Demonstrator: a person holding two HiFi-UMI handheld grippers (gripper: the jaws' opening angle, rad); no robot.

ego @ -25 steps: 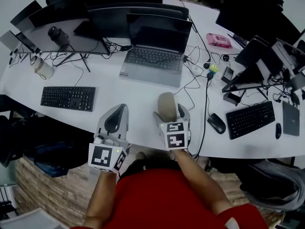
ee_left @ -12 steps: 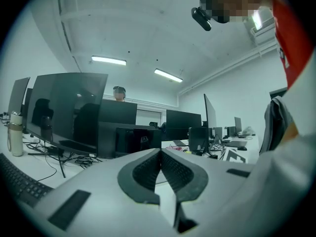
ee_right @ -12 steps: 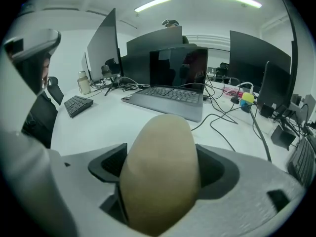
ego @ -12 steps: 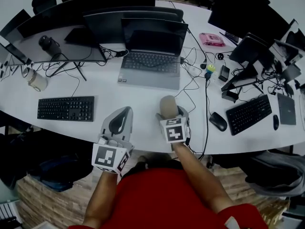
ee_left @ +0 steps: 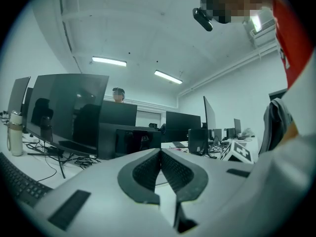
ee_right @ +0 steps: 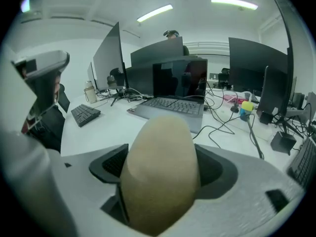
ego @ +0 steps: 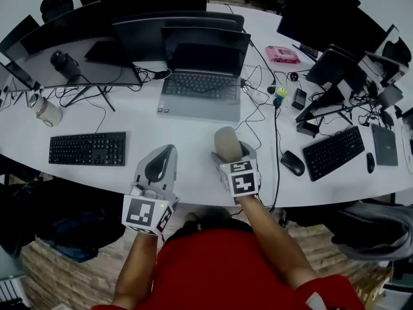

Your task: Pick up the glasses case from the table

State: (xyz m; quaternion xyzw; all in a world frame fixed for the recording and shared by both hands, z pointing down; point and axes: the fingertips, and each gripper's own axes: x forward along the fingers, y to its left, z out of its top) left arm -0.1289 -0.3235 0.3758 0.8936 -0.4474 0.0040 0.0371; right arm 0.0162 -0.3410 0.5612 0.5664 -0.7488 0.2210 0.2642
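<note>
Gripped the tan glasses case (ee_right: 160,172) in the right hand-held gripper (ego: 231,154), on the near side of the laptop (ego: 201,76) and slightly to its right. Closed in on the case from both flanks, jaws wide and drawing together, pads laid against its rounded sides. Pointed the free, rounded end of the case toward the laptop's front edge, well short of it, with bare white table (ego: 187,131) between. Could not tell whether the case rested on the table or hung just clear of it. Held the left hand-held gripper (ego: 169,148) clenched and empty, pads meeting at the tips, also on the laptop's near side but slightly to its left, beside the right one and apart from it. Noted a black keyboard (ego: 87,148) flat on the table well to the laptop's left. Noted a black mouse (ego: 292,163) and a second black keyboard (ego: 332,152) to the laptop's right, past a tangle of black cables (ego: 261,108). Noted dark monitors (ego: 174,31) standing right behind the laptop.
</note>
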